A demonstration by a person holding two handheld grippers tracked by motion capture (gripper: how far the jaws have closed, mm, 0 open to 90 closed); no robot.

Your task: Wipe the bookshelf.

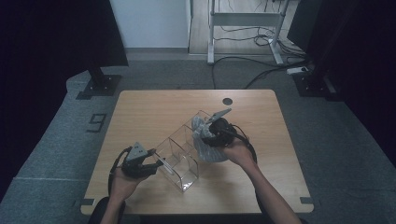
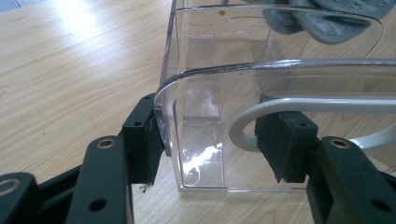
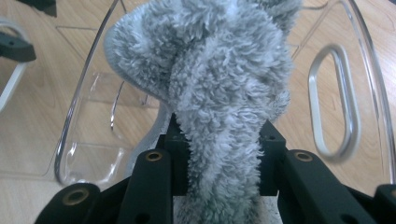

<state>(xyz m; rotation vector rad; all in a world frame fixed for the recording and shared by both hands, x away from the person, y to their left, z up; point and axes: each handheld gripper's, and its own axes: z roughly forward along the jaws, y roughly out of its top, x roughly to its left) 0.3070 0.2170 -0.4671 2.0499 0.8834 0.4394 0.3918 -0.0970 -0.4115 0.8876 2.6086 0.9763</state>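
Centrally, one clear plastic compartment bin (image 1: pixel 180 156), wall clamped by left gripper (image 1: pixel 156 164); one fluffy grey towel (image 1: pixel 209 148) pinched in right gripper (image 1: pixel 205 133); wooden table (image 1: pixel 140 112), grey carpet.

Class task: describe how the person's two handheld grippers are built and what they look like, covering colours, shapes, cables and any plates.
Each gripper, the left gripper and the right gripper, has a black body and two black jaws with brass-coloured rivets at the pivots and blocky black pads. A grey three-cornered plate sits on top of each, and a black cable trails from each. The forearms are bare, without sleeves.
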